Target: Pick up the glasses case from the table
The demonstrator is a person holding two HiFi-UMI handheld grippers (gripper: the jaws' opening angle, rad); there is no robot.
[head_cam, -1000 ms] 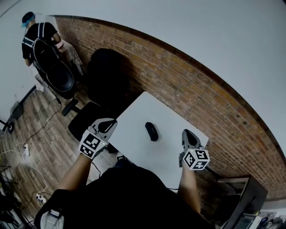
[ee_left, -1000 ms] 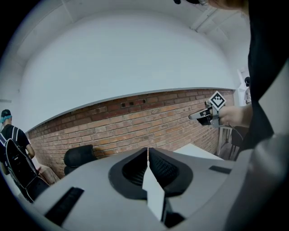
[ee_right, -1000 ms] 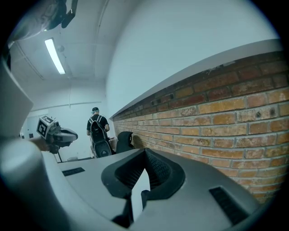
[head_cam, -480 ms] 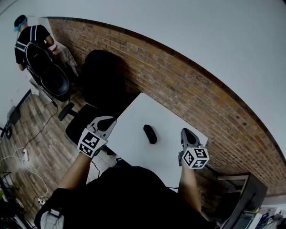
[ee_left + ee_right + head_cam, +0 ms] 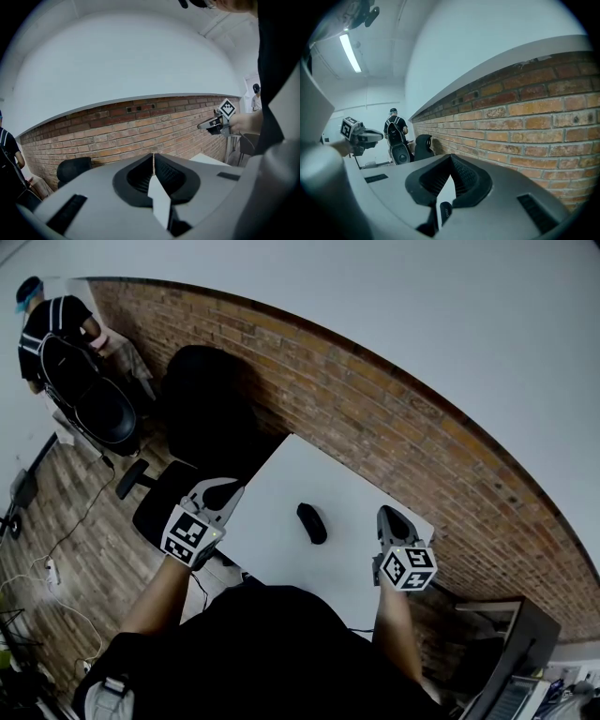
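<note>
White table (image 5: pixel 272 493) by brick wall (image 5: pixel 375 418), glasses case (image 5: pixel 311 523) on it, left tongs (image 5: pixel 225 489) and right tongs (image 5: pixel 390 517) closed, empty

Table (image 5: pixel 272 486): one, with a white rectangular top, its far long edge running close along a brick wall (image 5: pixel 394 427). Lying directly on it: one glasses case (image 5: pixel 312 523), dark, oblong with rounded ends. The case lies flat near the middle of the top, apart from every edge.
</note>
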